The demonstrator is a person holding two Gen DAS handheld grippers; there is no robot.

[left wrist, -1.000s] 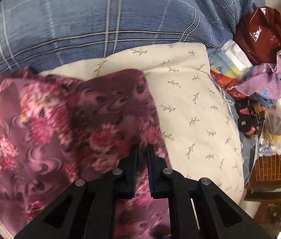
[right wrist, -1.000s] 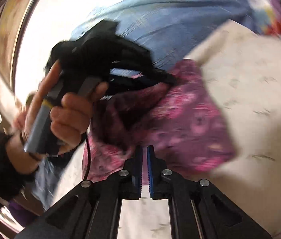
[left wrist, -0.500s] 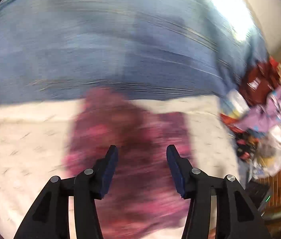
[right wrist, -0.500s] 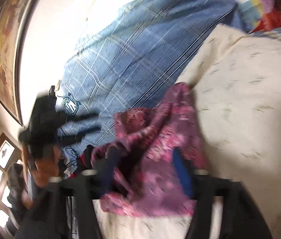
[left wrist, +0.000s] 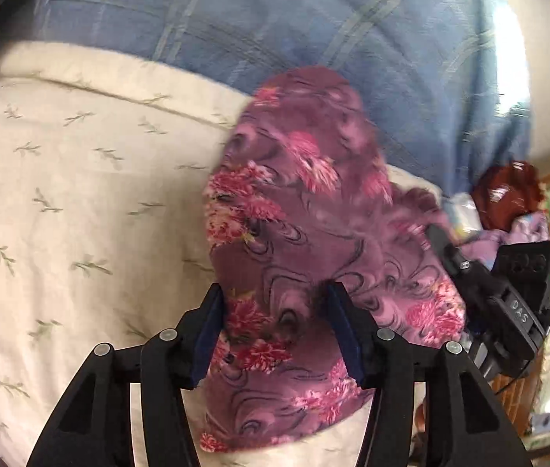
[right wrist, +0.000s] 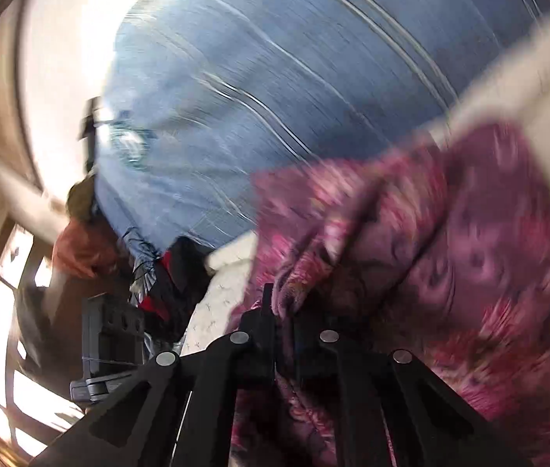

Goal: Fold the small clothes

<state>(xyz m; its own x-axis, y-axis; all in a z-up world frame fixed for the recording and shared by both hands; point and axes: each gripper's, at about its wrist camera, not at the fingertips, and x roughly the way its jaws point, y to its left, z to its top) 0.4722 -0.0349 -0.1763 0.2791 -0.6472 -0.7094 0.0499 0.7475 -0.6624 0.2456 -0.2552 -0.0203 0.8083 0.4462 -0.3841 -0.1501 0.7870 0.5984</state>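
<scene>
A purple floral garment (left wrist: pixel 306 241) lies bunched on a cream pillow (left wrist: pixel 80 194) with a small leaf print. My left gripper (left wrist: pixel 275 311) is open, its jaws wide apart just above the near part of the garment. In the left wrist view my right gripper (left wrist: pixel 500 292) reaches in from the right at the garment's edge. In the right wrist view my right gripper (right wrist: pixel 284 303) is shut on a fold of the garment (right wrist: pixel 450 253), which fills the right side; that view is blurred.
A blue plaid quilt (left wrist: pixel 313 19) rises behind the pillow. At the right edge lie a red shiny bag (left wrist: pixel 508 190) and a pile of loose cloth and packets (left wrist: pixel 516 233). A window (right wrist: pixel 6 311) and dark clutter show at the left of the right wrist view.
My left gripper let go of the garment, opened and pulled back. My right gripper opened, moved in and shut on a fold of the garment. The garment is now bunched narrower.
</scene>
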